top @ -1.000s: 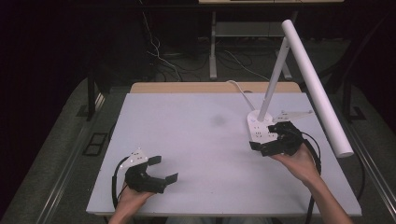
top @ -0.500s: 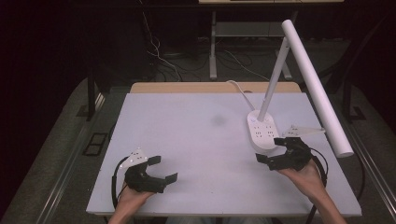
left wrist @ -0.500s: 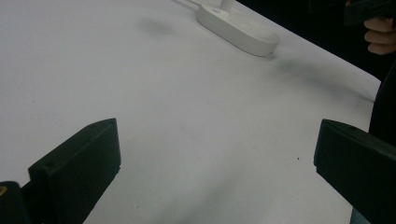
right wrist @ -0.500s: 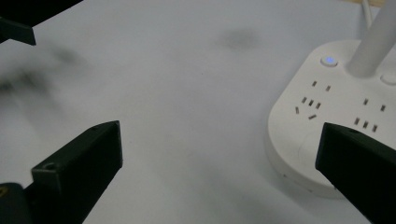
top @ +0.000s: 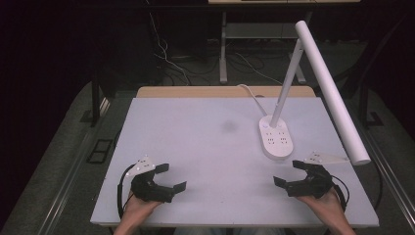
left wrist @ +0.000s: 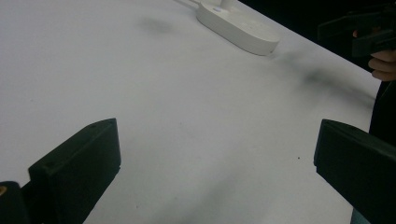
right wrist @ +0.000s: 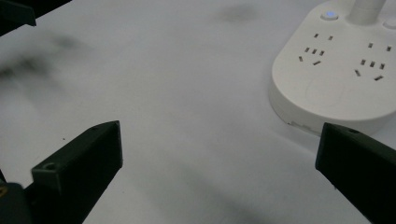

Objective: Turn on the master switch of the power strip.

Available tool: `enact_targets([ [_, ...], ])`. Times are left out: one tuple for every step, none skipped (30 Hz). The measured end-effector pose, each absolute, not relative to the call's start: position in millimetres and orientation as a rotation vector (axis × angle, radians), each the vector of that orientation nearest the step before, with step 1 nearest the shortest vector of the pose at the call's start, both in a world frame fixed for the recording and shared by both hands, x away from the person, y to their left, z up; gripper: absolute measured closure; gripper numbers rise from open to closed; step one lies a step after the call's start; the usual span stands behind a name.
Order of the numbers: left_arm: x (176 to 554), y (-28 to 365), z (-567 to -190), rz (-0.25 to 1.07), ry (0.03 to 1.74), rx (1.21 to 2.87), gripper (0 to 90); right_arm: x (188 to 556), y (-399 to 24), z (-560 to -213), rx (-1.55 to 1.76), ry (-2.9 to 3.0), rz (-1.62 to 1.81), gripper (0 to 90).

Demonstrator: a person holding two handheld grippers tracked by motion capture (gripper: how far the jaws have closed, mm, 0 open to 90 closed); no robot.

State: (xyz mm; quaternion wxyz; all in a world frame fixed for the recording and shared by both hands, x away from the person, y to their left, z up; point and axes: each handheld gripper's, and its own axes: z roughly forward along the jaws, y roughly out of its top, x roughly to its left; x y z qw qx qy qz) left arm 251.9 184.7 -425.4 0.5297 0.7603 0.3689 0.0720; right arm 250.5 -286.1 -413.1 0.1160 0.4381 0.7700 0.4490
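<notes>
my left gripper (top: pixel 171 177) and right gripper (top: pixel 289 173) rest on the bench (top: pixel 195 142), fingers apart, empty. ahead of my right fingers: the lamp (top: pixel 277 139), likely rigid, top-heavy; best gripped at its stem.

Left tool (left wrist: pixel 217 163) spread wide, white table (left wrist: pixel 154 107)

Left gripper (top: pixel 170 177) and right gripper (top: pixel 291 173), jaws wide apart.
</notes>
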Motion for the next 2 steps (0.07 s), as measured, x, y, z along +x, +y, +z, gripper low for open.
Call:
enact_targets([
  [252.0,184.6,-425.3,0.172,0.882,1.816,0.0,249.5,-286.8,-414.6,1.285,2.25,1.32,0.2],
  [252.0,184.4,-425.4,0.17,0.884,1.814,0.0,249.1,-287.6,-416.2,1.287,2.243,1.326,0.2],
])
